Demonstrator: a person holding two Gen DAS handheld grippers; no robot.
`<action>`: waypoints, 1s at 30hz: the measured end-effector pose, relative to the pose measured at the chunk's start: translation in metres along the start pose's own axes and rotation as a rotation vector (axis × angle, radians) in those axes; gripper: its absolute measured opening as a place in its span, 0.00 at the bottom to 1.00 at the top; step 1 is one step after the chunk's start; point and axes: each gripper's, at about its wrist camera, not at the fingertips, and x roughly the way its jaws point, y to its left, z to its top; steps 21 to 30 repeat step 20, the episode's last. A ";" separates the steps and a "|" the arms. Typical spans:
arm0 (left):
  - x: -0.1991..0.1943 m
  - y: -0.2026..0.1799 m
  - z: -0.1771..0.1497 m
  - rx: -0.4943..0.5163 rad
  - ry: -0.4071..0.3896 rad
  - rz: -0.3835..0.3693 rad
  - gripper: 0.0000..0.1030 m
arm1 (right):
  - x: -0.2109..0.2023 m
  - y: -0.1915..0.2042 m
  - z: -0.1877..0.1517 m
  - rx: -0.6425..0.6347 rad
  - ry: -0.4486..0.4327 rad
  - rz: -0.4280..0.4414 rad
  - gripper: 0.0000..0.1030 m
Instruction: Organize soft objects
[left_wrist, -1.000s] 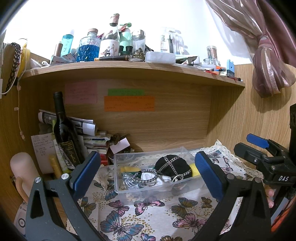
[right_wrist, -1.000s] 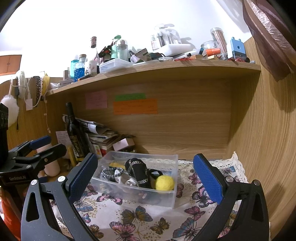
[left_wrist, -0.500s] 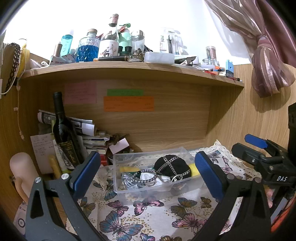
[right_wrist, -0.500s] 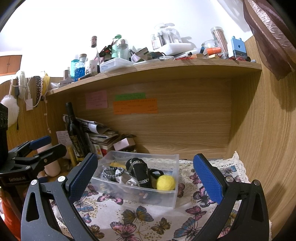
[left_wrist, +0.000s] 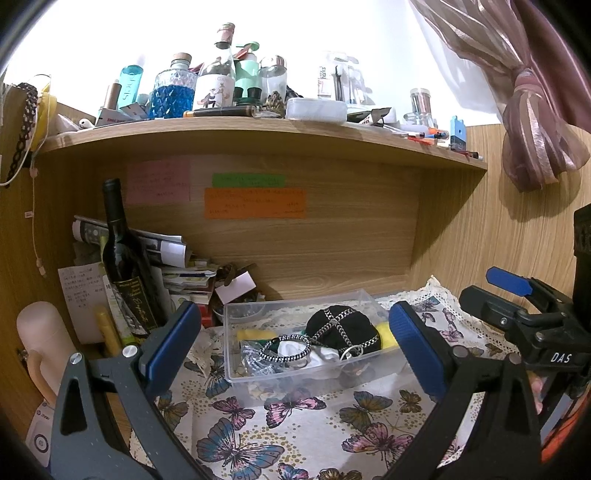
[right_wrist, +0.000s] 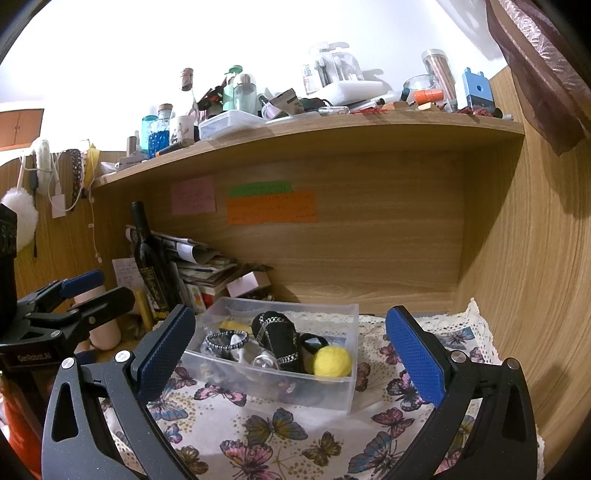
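A clear plastic box (left_wrist: 295, 380) (right_wrist: 343, 391) rests on the butterfly-print cloth (left_wrist: 314, 435) under the wooden shelf. Inside lie a black pouch with a chain cross (left_wrist: 341, 328) (right_wrist: 275, 339), a braided black-and-white band (left_wrist: 284, 347) (right_wrist: 225, 338), a white soft piece (left_wrist: 291, 349) and a yellow ball (right_wrist: 331, 360), seen as a yellow edge (left_wrist: 388, 330) in the left wrist view. My left gripper (left_wrist: 295, 347) is open in front of the box, nothing between its pads. My right gripper (right_wrist: 290, 352) is open too, also short of the box and empty.
A dark wine bottle (left_wrist: 127, 266) (right_wrist: 149, 266) leans against stacked papers (left_wrist: 166, 251) at the back left. A pale pink bottle (left_wrist: 40, 339) stands at the left. The shelf top (left_wrist: 258, 125) is crowded with bottles and jars. A curtain (left_wrist: 532, 110) hangs at the right.
Both views have shifted only slightly; the box and its contents stay put. Both grippers remain open and empty.
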 end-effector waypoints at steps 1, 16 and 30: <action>0.000 0.000 0.000 0.000 0.000 -0.002 1.00 | 0.000 -0.001 0.000 0.000 0.000 0.000 1.00; 0.004 0.000 -0.002 0.019 0.017 -0.034 1.00 | 0.004 0.002 -0.002 0.008 0.012 -0.003 1.00; 0.005 0.001 -0.002 0.017 0.022 -0.035 1.00 | 0.006 0.002 -0.002 0.008 0.018 -0.002 1.00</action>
